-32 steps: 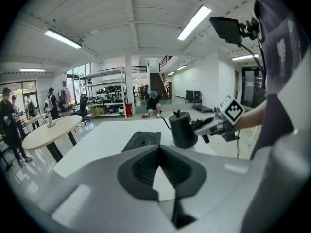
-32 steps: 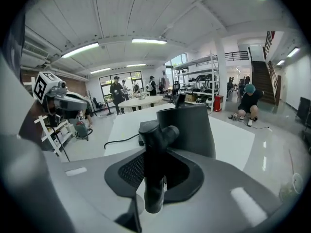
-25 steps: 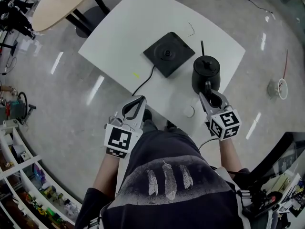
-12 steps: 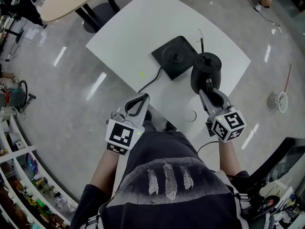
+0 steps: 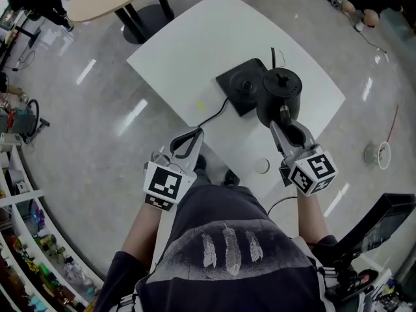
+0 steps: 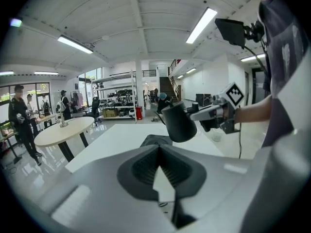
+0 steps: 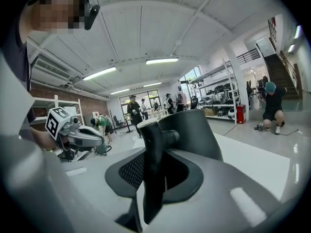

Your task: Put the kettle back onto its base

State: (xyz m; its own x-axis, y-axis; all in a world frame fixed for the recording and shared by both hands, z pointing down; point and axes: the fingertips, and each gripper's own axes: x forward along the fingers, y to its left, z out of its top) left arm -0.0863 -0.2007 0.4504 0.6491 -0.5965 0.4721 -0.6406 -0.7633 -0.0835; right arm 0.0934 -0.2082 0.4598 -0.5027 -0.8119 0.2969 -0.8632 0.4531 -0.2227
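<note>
kettle (image 5: 281,88) aloft near base (image 5: 238,87), handle (image 7: 151,144) pinched in r tool (image 5: 283,114); l tool (image 5: 194,132) pressed together

Head view: from above me, steeply down onto the white table (image 5: 214,38), not close. Left gripper view: low at the near edge, facing out across it, kettle (image 6: 178,124) at middle distance. Right gripper view: hard against the kettle. All three share kettle and table.
</note>
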